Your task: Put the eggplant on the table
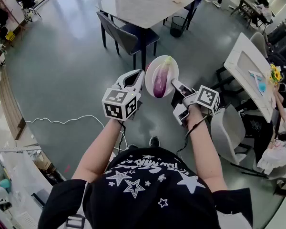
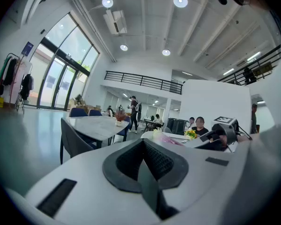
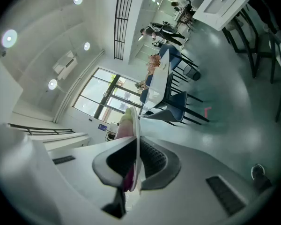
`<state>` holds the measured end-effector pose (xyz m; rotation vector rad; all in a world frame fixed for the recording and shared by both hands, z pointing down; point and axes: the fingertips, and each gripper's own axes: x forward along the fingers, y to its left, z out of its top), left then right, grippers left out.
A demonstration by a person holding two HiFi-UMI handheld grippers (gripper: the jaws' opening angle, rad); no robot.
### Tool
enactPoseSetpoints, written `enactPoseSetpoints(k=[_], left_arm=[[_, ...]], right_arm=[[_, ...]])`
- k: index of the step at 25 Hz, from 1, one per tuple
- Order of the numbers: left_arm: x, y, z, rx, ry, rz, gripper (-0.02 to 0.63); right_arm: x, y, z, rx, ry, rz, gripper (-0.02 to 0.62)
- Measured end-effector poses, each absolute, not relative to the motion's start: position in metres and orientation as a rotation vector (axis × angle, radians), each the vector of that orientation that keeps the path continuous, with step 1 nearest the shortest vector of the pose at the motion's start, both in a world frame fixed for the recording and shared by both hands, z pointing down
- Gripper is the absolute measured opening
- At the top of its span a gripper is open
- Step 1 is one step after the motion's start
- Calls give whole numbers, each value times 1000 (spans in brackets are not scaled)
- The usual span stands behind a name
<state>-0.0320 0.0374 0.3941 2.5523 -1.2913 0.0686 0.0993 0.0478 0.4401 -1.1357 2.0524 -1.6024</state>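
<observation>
Right claw [image 1: 175, 85] clamped on the rim of the white plate [image 1: 170, 65], eggplant [image 1: 160, 80] lying on it above the floor [image 1: 62, 80], left claw [image 1: 139, 76] closed and empty alongside; likely light, smooth, roll-prone, so grip gently mid-body.

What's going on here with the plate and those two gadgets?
A person holds a gripper in each hand. The right gripper is clamped on the rim of a white plate carrying an eggplant, held up over the floor. The left gripper is shut and empty beside the plate. A table stands ahead.
</observation>
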Motion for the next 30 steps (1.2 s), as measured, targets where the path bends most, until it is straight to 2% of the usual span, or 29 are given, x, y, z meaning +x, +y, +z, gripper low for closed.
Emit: enactPoseSetpoints(k=[4, 10, 30], left_arm=[[-37, 43, 395, 2555, -1304, 59, 8], [-86, 82, 402, 2562, -1312, 42, 8], [-85, 80, 407, 2544, -1317, 70, 8]], right_arm=[[93, 53, 445, -1150, 2063, -1611, 23], [41, 90, 450, -1146, 2086, -1597, 23], [41, 90, 459, -1169, 2077, -1646, 25]])
